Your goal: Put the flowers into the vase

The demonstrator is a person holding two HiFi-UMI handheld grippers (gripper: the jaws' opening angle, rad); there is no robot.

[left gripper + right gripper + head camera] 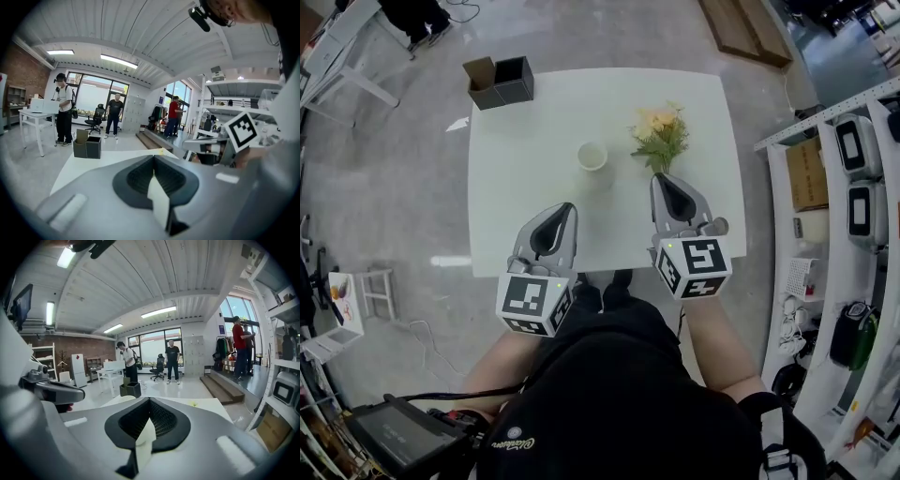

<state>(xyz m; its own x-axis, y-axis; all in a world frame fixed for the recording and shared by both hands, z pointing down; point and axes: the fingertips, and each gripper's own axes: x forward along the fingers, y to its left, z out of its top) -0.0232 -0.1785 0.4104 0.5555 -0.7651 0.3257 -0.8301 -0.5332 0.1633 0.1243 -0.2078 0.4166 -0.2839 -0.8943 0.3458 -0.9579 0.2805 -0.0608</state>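
Left gripper (568, 208) and right gripper (658, 178), smooth grey shells, both pressed together, empty. Round cream vase (592, 156) and leafy yellow flowers (659, 131) sit on the white table (516, 169).

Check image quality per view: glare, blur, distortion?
Head view: sharp, evenly lit; the pale vase barely stands out from the white table, floor shows glare patches. Left gripper view: heavy fisheye, black corners, left tool soft up close. Right gripper view: same fisheye, ceiling lamps blown out, right tool soft.
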